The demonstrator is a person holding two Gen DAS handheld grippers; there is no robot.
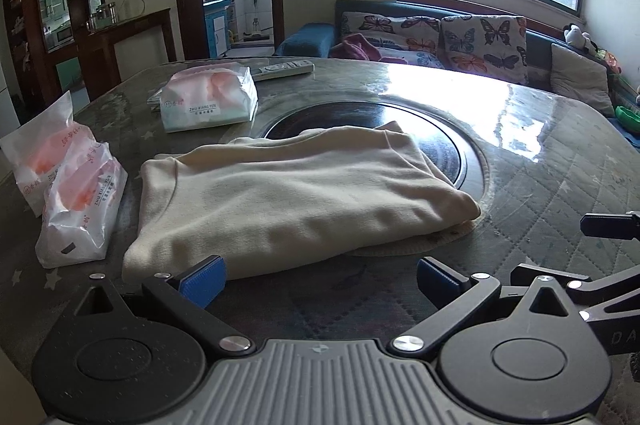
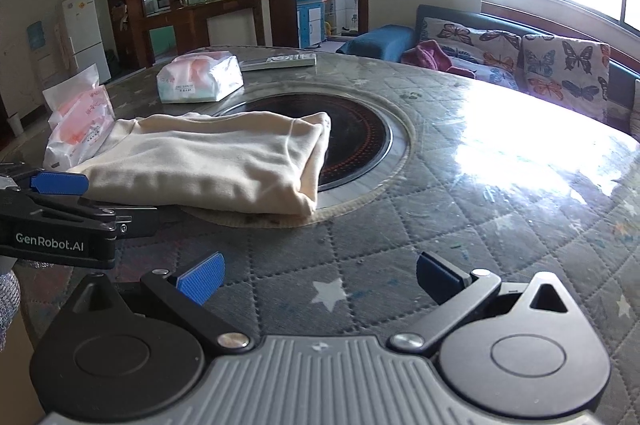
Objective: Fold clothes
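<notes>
A cream garment (image 1: 288, 193) lies folded into a thick rectangle on the table, partly over a round black hotplate (image 1: 400, 121). It also shows in the right wrist view (image 2: 208, 161). My left gripper (image 1: 320, 279) is open and empty, just short of the garment's near edge. My right gripper (image 2: 320, 279) is open and empty over the quilted table cover, to the right of and nearer than the garment. The left gripper's body (image 2: 56, 221) shows at the left of the right wrist view.
Three tissue packs lie on the table: two at the left (image 1: 80, 201) and one behind the garment (image 1: 208, 101). A remote control (image 1: 280, 69) lies at the far edge. A sofa with butterfly cushions (image 1: 480, 41) stands behind the table.
</notes>
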